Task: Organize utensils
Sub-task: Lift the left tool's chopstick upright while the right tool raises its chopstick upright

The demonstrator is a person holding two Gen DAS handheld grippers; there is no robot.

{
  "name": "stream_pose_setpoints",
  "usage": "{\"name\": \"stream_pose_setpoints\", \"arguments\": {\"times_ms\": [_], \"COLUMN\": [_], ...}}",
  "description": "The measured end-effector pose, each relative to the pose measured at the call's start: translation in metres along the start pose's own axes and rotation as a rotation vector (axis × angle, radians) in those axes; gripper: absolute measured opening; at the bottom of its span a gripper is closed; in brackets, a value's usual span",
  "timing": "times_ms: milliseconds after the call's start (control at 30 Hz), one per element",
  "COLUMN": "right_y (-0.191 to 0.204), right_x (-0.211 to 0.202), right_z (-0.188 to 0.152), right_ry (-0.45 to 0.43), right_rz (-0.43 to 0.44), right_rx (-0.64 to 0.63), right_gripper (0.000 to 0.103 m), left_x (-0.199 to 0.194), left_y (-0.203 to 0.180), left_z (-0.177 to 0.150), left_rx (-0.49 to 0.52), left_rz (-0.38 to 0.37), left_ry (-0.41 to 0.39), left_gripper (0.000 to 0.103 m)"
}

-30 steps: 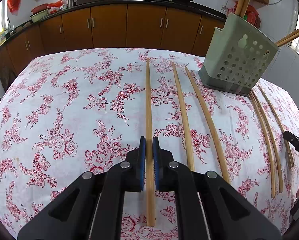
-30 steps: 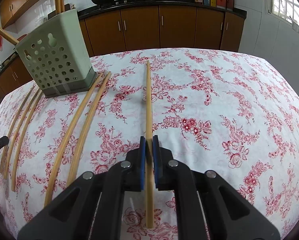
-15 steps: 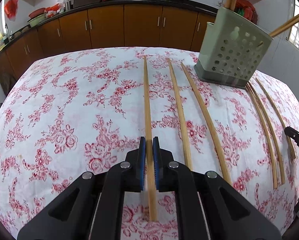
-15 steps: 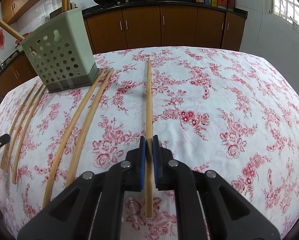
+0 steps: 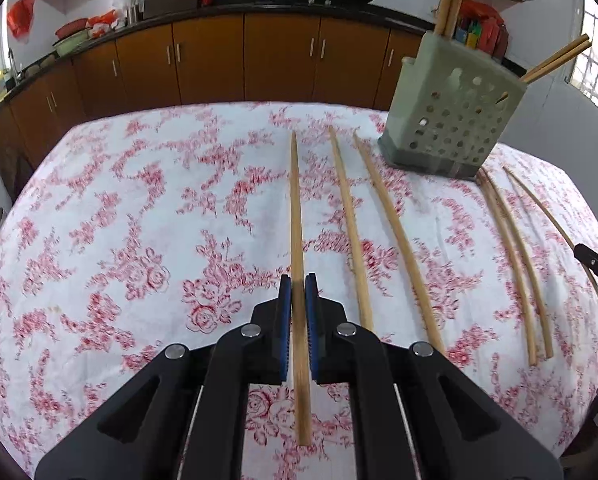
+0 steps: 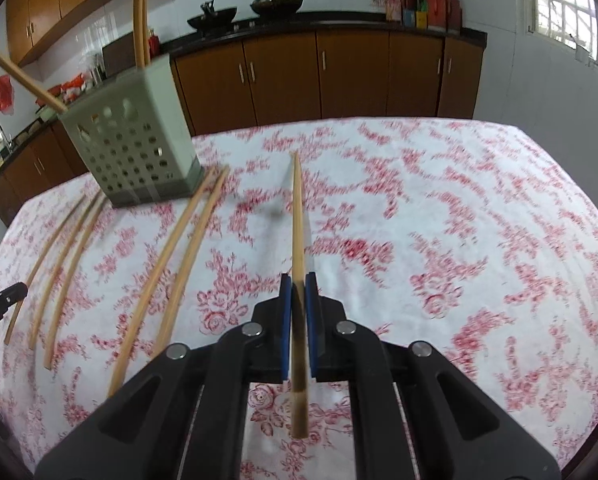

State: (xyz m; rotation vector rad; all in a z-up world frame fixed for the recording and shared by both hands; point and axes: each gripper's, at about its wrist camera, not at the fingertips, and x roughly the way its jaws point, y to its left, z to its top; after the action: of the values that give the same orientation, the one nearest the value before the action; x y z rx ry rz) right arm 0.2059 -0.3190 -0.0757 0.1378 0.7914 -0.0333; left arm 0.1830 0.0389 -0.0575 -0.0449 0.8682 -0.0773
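My left gripper point(image 5: 298, 288) is shut on a long wooden chopstick point(image 5: 296, 216) that points away over the flowered tablecloth. My right gripper point(image 6: 298, 288) is shut on another wooden chopstick point(image 6: 298, 220), lifted off the cloth with its shadow beneath. The green perforated utensil holder point(image 5: 455, 120) stands far right in the left wrist view and far left in the right wrist view point(image 6: 135, 148), with several chopsticks standing in it.
Several loose chopsticks point(image 5: 395, 232) lie on the tablecloth point(image 5: 139, 220) beside and past the holder, also showing in the right wrist view point(image 6: 171, 248). Brown kitchen cabinets point(image 5: 219, 64) run behind the table. The other gripper's tip point(image 5: 597, 268) shows at the right edge.
Both grippers have risen and tilted with their chopsticks; the right one's chopstick has lifted clear of the cloth. The table looks further below in both views.
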Motion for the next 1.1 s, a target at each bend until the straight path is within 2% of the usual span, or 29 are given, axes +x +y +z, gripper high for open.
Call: {"name": "stream_pose_setpoints", "arguments": {"times_ms": [267,1100], "right_y": [-0.005,-0.008], "right_x": [-0.031,-0.069], "right_z": [0.015,0.051], "right_ry": [-0.098,-0.247], "right_rz": [0.012,0.032], "right_rx": [0.01,0.031], "right_gripper": [0.008,0.008], "left_x": [-0.03,-0.082], "left_y": [0.0,0.003], "left_z": [0.014,0.052], "left_rx": [0.005,-0.016], "left_rz": [-0.031,-0.036], "left_ry": [-0.089,-0.285], "left_gripper": [0.008,0.008]}}
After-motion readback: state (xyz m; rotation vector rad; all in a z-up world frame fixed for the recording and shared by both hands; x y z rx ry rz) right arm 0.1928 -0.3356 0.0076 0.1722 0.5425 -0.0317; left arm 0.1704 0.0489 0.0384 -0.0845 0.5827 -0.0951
